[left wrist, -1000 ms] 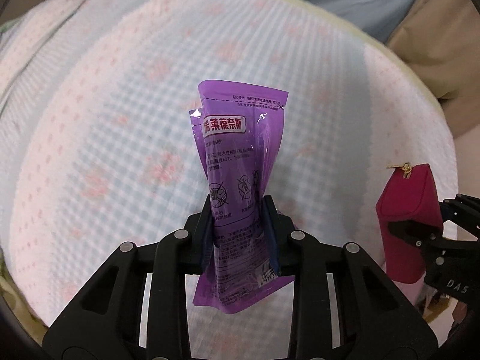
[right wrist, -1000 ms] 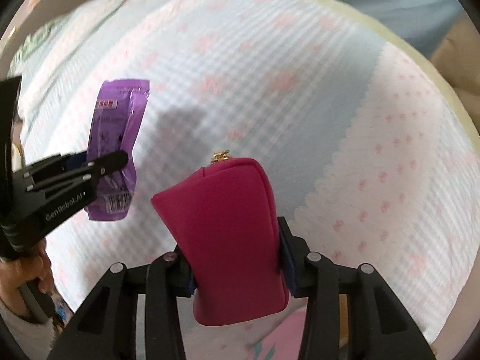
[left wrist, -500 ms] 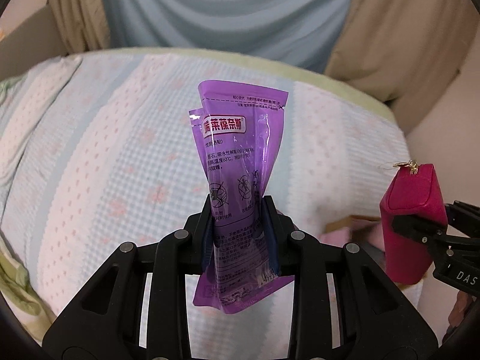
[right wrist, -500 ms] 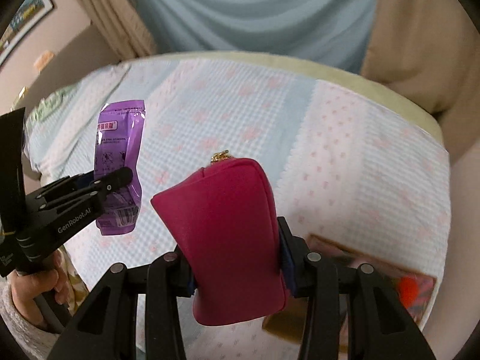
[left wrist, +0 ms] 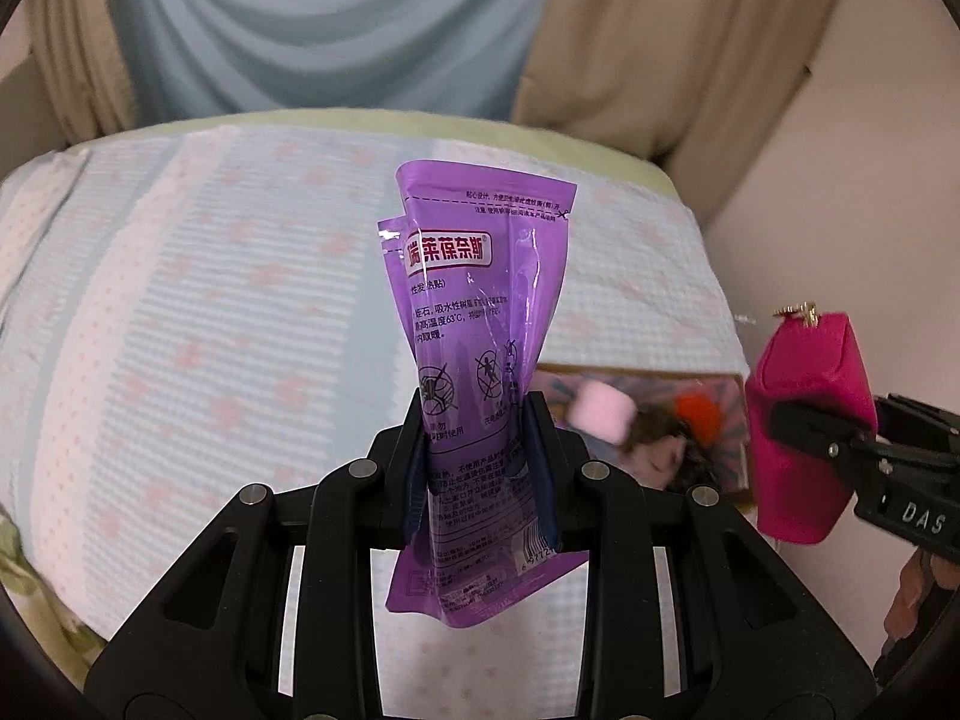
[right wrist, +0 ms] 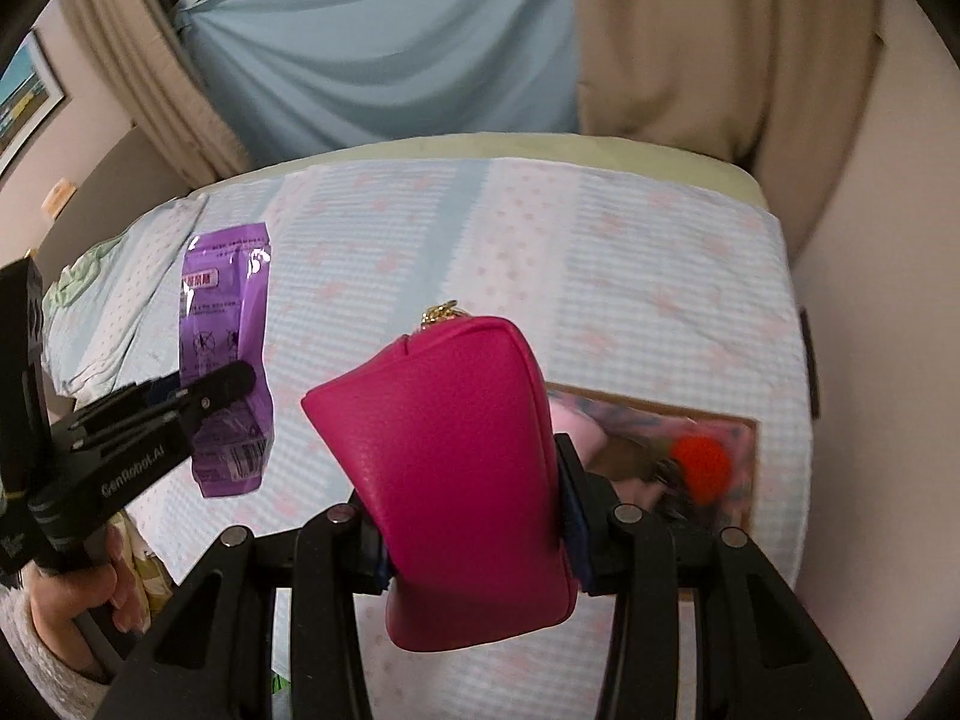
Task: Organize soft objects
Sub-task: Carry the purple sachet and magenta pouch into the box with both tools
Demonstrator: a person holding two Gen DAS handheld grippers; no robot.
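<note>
My left gripper is shut on a purple plastic packet with printed text and holds it upright above the bed. The packet also shows in the right wrist view, with the left gripper at the left. My right gripper is shut on a magenta zip pouch with a gold zip pull. The pouch also shows in the left wrist view, held at the right by the right gripper.
A bed with a light blue and pink patterned cover fills the view below. An open cardboard box on the bed's right side holds soft items, one pink and one orange. Curtains hang behind; a wall is at the right.
Both grippers have pulled back and tilted up, still holding the packet and the pouch. The curtains, the wall and the box on the bed have come into view.
</note>
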